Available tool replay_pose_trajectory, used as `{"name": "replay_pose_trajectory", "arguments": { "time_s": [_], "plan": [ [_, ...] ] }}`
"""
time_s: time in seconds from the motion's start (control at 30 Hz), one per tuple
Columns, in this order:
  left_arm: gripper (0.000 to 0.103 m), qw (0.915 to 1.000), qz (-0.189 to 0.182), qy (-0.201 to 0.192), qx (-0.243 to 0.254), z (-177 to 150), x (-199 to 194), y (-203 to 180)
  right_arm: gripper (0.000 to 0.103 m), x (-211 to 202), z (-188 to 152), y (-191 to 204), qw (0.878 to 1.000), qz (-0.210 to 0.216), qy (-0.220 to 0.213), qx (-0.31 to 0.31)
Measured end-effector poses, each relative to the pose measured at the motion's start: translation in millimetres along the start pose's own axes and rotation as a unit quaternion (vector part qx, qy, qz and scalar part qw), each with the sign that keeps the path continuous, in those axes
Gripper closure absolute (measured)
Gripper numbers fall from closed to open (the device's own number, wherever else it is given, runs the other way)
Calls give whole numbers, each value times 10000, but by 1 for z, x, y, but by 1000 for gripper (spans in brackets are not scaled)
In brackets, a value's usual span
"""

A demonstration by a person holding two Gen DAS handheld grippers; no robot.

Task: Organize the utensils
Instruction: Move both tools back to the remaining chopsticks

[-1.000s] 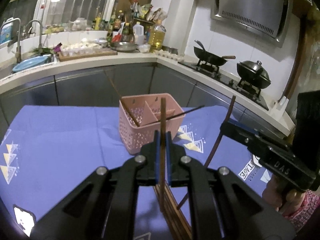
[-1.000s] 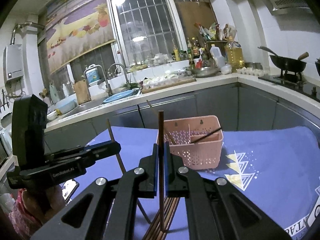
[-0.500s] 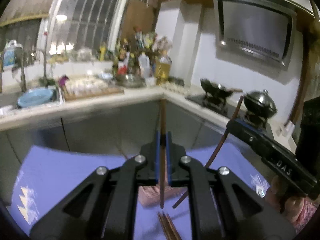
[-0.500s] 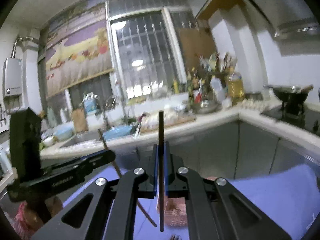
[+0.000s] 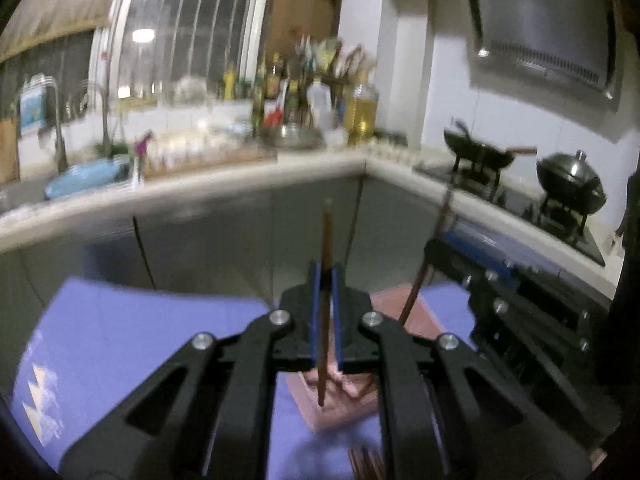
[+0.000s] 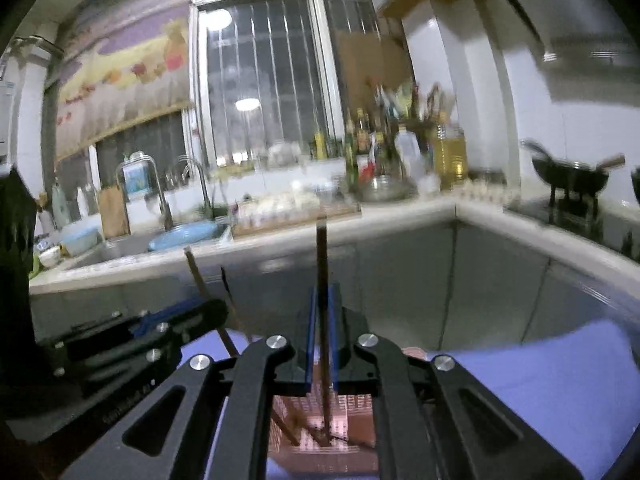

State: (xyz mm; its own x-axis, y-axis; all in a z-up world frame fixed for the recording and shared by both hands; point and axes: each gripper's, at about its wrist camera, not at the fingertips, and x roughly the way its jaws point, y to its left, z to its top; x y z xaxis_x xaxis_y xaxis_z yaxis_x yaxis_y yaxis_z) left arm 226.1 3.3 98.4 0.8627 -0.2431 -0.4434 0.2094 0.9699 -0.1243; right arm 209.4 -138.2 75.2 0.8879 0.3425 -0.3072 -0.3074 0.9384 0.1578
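Note:
My left gripper point(image 5: 326, 276) has an upright brown chopstick point(image 5: 325, 312) between its blue pads. Its jaws are opening, and a thin gap shows beside the stick. The stick's lower tip hangs over the pink slotted basket point(image 5: 420, 312) on the purple cloth point(image 5: 120, 340). My right gripper point(image 6: 323, 292) is shut on a dark chopstick point(image 6: 322, 264), and its jaws are starting to open. That stick's lower end reaches into the basket point(image 6: 352, 416), where other sticks lean. Each gripper shows in the other's view, the right gripper point(image 5: 440, 248) and the left gripper point(image 6: 218, 308).
A few loose chopsticks point(image 5: 364, 460) lie on the cloth near me. Behind the table runs an L-shaped counter point(image 5: 320, 168) with a sink, a blue basin point(image 6: 184, 236), bottles and a cutting board. Two woks point(image 5: 480, 156) sit on the stove at right.
Both grippers carried their chopsticks forward and slightly up, from short of the basket to right over it. The basket now sits under the fingertips, partly hidden by them.

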Motion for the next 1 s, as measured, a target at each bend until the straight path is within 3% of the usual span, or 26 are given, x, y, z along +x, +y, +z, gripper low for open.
{"name": "replay_pose_trajectory", "arguments": {
  "time_s": [0.03,0.07,0.1,0.13,0.2,0.3,0.37,0.43,0.53,0.67,0.73,0.83,0.9,1.0],
  "plan": [
    [69,10000,31,59,-68,-5,0,2,90,-2,-2,-2,10000,44,59,52],
    [61,9998,114,40,-181,-10,-3,4,85,-6,-3,-2,9998,113,83,132],
    [53,9994,168,-25,-286,-14,-9,7,70,-13,-2,-3,9996,187,58,216],
    [53,9990,200,-108,-396,-17,-16,10,49,-20,-3,-1,9994,236,6,251],
    [53,9974,268,-284,-598,-24,-38,15,39,-45,-2,3,9988,295,-324,234],
    [53,9943,372,-555,-829,-46,-77,21,36,-92,-6,12,9958,468,-772,129],
    [53,9932,430,-642,-872,-65,-97,25,25,-121,-16,14,9932,630,-965,190],
    [53,9936,526,-586,-806,-91,-112,26,3,-148,-36,17,9905,675,-1169,274],
    [53,9958,610,-219,-648,-126,-115,26,3,-166,-67,17,9913,928,-904,213],
    [53,9944,608,666,-546,-175,-101,32,5,-158,-128,16,9947,923,362,275],
    [55,9918,457,1051,-565,-190,-92,32,35,-150,-154,14,9925,758,897,343],
    [67,9868,96,1524,-548,-211,-83,26,64,-129,-192,10,9770,653,1953,551],
    [71,9807,-262,1818,-668,-220,-77,21,69,-120,-211,11,9667,557,2431,576],
    [72,9737,-577,2073,-753,-228,-69,13,73,-117,-227,21,9595,504,2755,299]
  ]
}}
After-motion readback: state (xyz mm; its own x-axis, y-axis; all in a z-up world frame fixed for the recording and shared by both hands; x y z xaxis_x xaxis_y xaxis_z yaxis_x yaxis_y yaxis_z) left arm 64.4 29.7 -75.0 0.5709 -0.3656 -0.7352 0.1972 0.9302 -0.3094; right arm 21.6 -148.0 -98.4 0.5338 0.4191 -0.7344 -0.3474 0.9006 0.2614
